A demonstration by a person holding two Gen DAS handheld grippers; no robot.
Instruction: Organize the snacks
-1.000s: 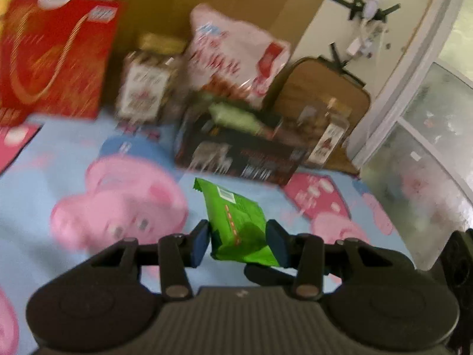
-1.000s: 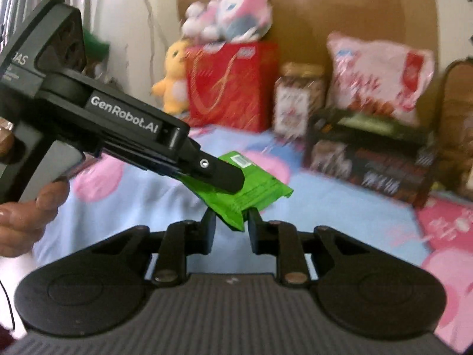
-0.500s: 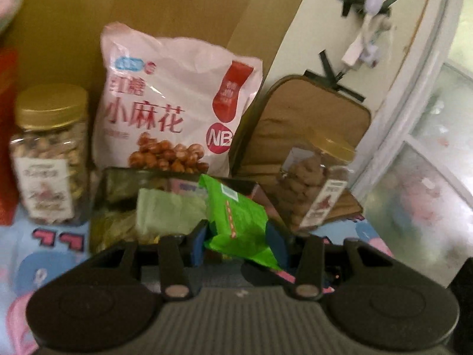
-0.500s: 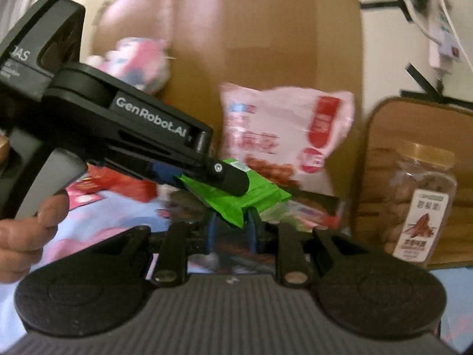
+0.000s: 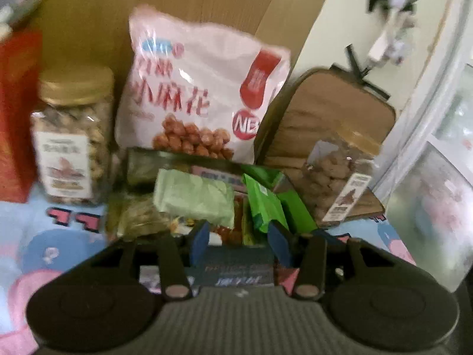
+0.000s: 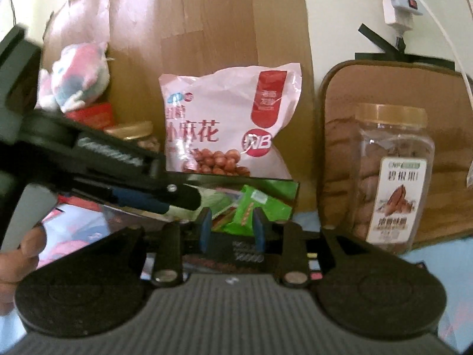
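the bright green snack packet [image 5: 264, 205] now lies inside the dark open box [image 5: 236, 269], leaning at the box's 2 o'clock corner beside a pale green packet [image 5: 195, 198] at 10 o'clock. in the right wrist view the same packet [image 6: 251, 211] rests on the other wrappers, just past the jaw tips.

change: half a second ago both sets of jaws pinched this packet. both have just been opening. the left gripper [image 5: 239, 236] shows its blue pads spread, the packet beyond the right pad and free of the left pad. the right gripper [image 6: 232, 229] shows clear gaps on both sides of the packet. judgement: both sets of jaws are released and gripping nothing; the packet is delivered.

surroundings: behind the box at 12 o'clock stands a pink snack bag [image 5: 204, 88]. a gold-lidded nut jar [image 5: 74, 139] stands at 9 o'clock, a second jar [image 6: 393, 177] at 3 o'clock against a brown cushion [image 6: 384, 88]. the box sits on a cartoon-print sheet [image 5: 35, 236].

meaning for the task: this placement step appears complete. the next move likely calls for retracting both grippers clear of the box without dragging the wrapper.
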